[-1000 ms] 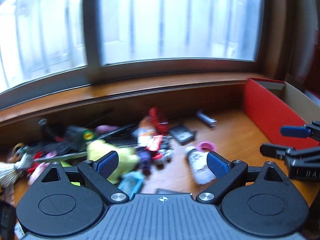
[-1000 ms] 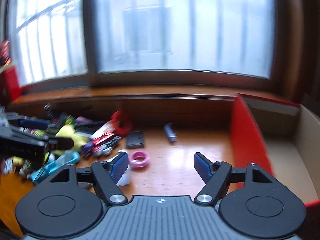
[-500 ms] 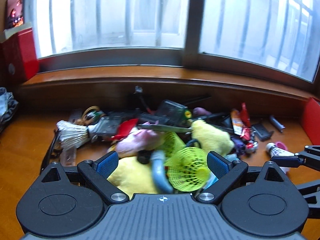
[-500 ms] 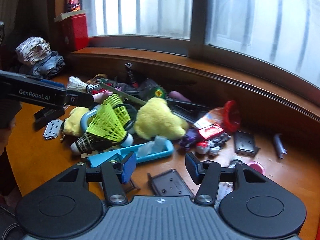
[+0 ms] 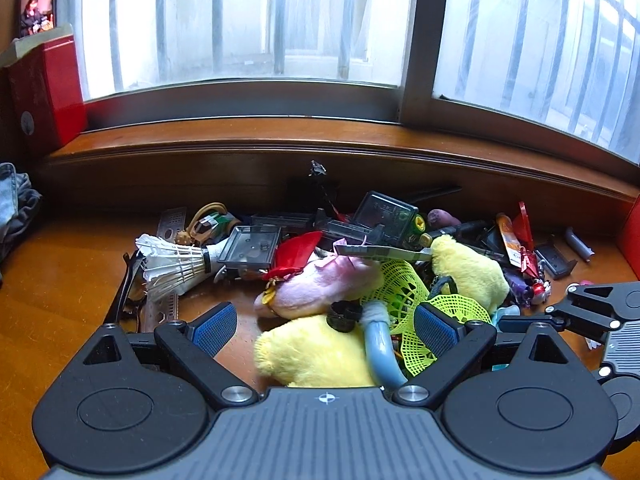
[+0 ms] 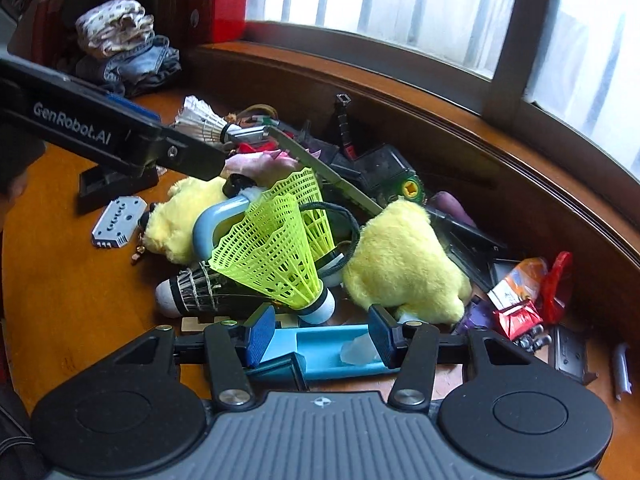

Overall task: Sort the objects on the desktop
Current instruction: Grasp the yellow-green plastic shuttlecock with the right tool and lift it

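Step in hand: picking one item out of the heap on the bench (image 5: 60, 280), judged from the task; both tongs are poised at its near edge.
Left tongs (image 5: 326, 326): jaws wide and empty, over the near yellow plush (image 5: 316, 354).
Right tongs (image 6: 322, 332): jaws have just been closing and now stand at middling width; nothing is pressed between the pads, with the blue tray (image 6: 332, 354) lying below and between them.
Likely target: the blue tray or the green shuttlecock (image 6: 276, 252) just beyond it; which one cannot be told.
Location of target: near edge of the heap, the shuttlecock's cork tip resting against the tray.
Doing it well: take one item only; close on the stiff cork end, since the mesh skirt would likely crush. Lift straight up, as the black cord (image 6: 348, 220) and blue tube (image 6: 214, 220) lie tangled with the skirts and may drag along.
Risk: the two tongs are near each other; keep the left one clear.
Count, yellow plush: two, the second (image 6: 404, 264) to the right.
Count, pink plush (image 5: 320, 288): one.
Count, shuttlecocks: four seen; two green mesh, one white feather (image 5: 172, 264), one black (image 6: 196, 290).
Count, blue tray: one.
Count, snack packets (image 6: 520, 296): several, not countable.
Count, dark plastic parts: many, overlapping, not countable.
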A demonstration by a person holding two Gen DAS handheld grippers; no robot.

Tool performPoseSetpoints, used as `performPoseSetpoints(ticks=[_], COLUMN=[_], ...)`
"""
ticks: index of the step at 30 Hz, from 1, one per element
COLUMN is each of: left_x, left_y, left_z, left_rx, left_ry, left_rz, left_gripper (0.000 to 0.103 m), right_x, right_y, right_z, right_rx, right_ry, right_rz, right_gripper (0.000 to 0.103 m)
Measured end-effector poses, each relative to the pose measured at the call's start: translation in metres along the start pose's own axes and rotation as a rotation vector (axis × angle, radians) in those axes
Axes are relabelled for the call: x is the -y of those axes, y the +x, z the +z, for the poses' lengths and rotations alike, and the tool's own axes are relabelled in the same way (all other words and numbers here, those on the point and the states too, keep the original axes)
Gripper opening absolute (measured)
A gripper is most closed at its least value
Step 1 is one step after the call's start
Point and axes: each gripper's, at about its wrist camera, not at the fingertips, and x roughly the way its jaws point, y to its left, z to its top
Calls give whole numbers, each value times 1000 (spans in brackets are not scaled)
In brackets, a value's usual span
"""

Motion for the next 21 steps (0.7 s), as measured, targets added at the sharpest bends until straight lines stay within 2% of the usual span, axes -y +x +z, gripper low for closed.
performPoseSetpoints(ticks=[4,7,9,21], left_x=[-3,-4,-4,-1], left_y=[6,11,14,27], left_z=[2,3,4,8], left_rx=[-4,-7,-8,-3], left_ry=[-3,-8,-10,-23], left_rz=[-6,-12,-15,-38], left_gripper=[96,97,97,97], right_x=[-7,-14,-15,-3], right_y=[13,17,20,23], right_z=[5,6,6,4], right_rx=[-9,0,5,49], right_ry=[-51,-100,-111,-44], right_rz=[-6,-2,2,34], right_gripper=[51,41,39,36])
